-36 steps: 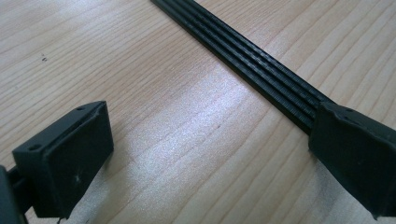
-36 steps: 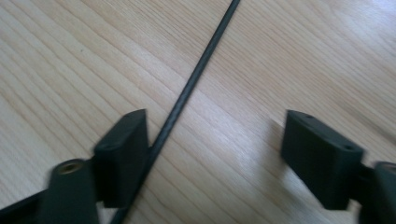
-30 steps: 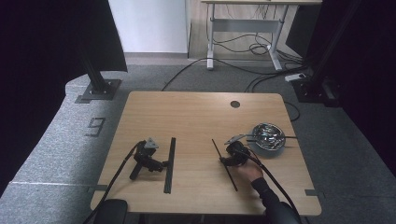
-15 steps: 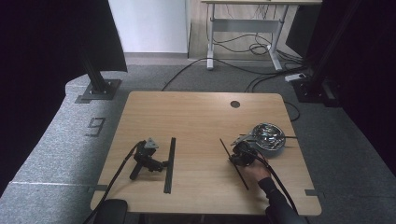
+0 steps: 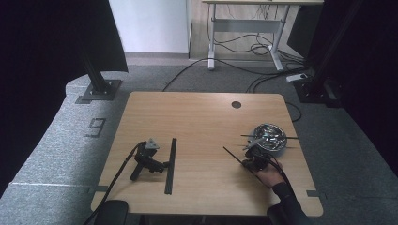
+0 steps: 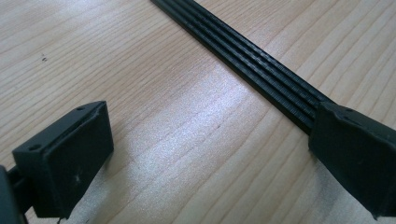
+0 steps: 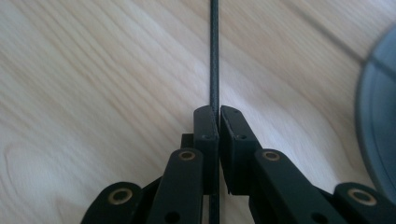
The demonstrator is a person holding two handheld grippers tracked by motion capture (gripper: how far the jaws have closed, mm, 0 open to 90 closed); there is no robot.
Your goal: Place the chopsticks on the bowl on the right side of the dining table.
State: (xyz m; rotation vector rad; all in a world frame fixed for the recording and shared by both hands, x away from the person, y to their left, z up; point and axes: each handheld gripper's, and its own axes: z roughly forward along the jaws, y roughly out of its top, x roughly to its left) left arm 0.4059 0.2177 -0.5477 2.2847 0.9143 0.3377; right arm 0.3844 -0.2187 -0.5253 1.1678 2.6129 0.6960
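A thin black rod (image 5: 232,154) lies slanted just above the table's right part, and my right gripper (image 5: 247,163), held by a hand, is shut on it. In the right gripper view the rod (image 7: 214,56) runs straight up from between the closed jaws of that gripper (image 7: 218,113). My left gripper (image 5: 162,165) lies on the table at the left, no hand on it. Its jaws point at a long black ribbed strip (image 5: 170,164). In the left gripper view this gripper (image 6: 210,158) is open, and the strip (image 6: 261,74) runs under the right jaw.
A metal bowl (image 5: 281,143) stands right behind the right gripper with thin rods lying across it; its rim (image 7: 378,116) appears at the right edge of the right gripper view. A round cable hole (image 5: 236,104) is at the table's back.
My right gripper has carried the rod to the right, closer to the bowl. The left gripper and the strip have not moved.
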